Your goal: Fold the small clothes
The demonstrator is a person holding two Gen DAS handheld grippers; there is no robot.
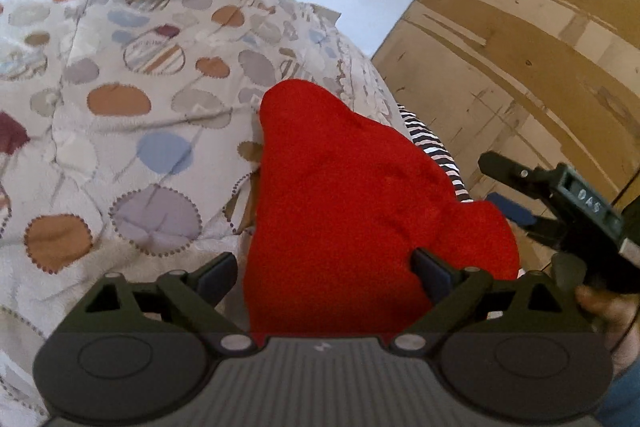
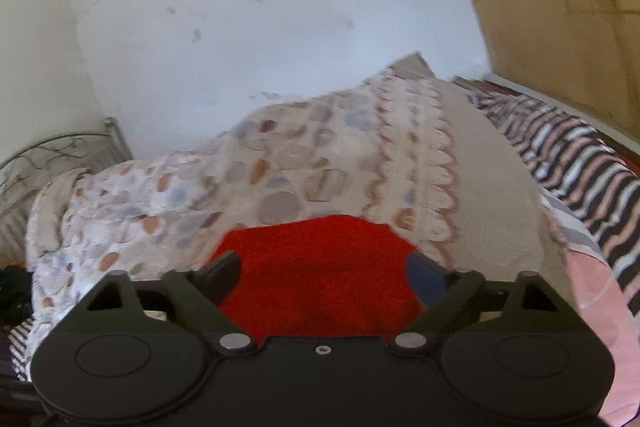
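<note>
Lying on the circle-patterned quilted bedspread, crumpled red fleece garment (near the bed's edge); left gripper and right gripper both spread wide, released, grasping nothing.

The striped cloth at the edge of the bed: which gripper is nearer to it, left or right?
Right. The right gripper hangs open just beside the striped cloth, at the bed's edge. The left gripper, also open, sits further back over the red cloth.
</note>
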